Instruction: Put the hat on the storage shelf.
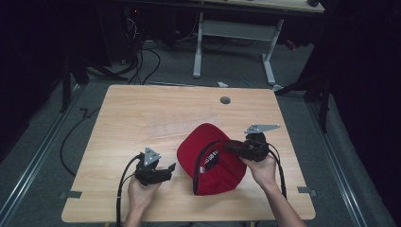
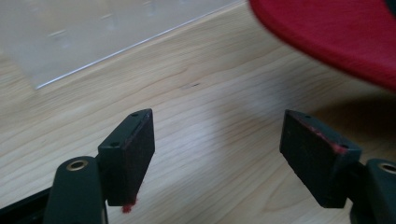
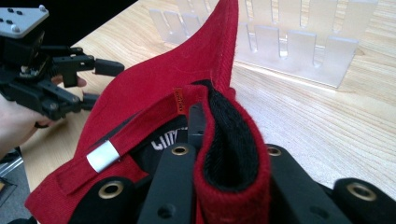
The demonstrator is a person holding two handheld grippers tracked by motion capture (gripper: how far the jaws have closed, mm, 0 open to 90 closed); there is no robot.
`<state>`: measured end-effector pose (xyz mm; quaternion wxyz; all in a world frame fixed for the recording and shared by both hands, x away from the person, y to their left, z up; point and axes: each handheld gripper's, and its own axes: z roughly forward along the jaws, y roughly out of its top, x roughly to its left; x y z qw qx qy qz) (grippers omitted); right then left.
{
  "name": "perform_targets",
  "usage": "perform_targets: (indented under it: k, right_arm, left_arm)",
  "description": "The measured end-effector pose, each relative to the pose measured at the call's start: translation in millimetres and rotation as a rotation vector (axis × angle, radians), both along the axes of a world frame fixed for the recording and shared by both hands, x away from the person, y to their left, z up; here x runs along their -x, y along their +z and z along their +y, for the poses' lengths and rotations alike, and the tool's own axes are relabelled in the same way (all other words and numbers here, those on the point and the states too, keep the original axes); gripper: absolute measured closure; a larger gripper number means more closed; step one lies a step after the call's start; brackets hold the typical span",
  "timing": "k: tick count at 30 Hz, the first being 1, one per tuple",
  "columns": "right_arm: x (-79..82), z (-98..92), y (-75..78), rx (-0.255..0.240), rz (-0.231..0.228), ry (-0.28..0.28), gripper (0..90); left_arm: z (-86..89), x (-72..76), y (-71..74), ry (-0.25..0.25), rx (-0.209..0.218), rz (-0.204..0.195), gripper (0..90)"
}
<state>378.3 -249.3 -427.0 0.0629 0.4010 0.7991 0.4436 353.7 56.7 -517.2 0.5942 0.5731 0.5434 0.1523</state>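
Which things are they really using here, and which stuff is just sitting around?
In use:
soft red cloth cap with black lining
right gripper, shut on the cap's back edge
left gripper, open beside the cap

Just lying about:
clear plastic slotted rack
light wooden table

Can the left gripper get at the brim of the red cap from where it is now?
Probably yes: the left gripper is open, beside the cap, with bare table between.

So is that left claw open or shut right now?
Open. The left claw has its two pads wide apart with only bare table between them; the red cap lies beyond, untouched.
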Motion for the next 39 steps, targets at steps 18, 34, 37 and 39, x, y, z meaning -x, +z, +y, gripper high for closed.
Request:
perform_targets:
  k: [18,34,37,39]
  right_arm:
    - [-11.9,10.1,4.7,-0.091,0.031,-0.022,83.0]
    - [-20.5,23.3,-8.1,-0.004,0.061,-0.104,82.7]
    - [-18.9,25.9,-7.4,0.029,0.058,-0.103,82.7]
    - [-17.2,26.2,-7.5,0.044,0.053,-0.106,82.7]
  left_arm:
    - [-34.0,9.8,8.1,-0.079,-0.049,-0.048,24.8]
    - [-29.0,17.7,16.3,-0.029,-0.087,-0.133,23.0]
    - [-30.5,17.7,16.7,-0.029,-0.133,-0.147,20.7]
    - [-30.2,18.6,19.1,-0.025,-0.145,-0.164,19.9]
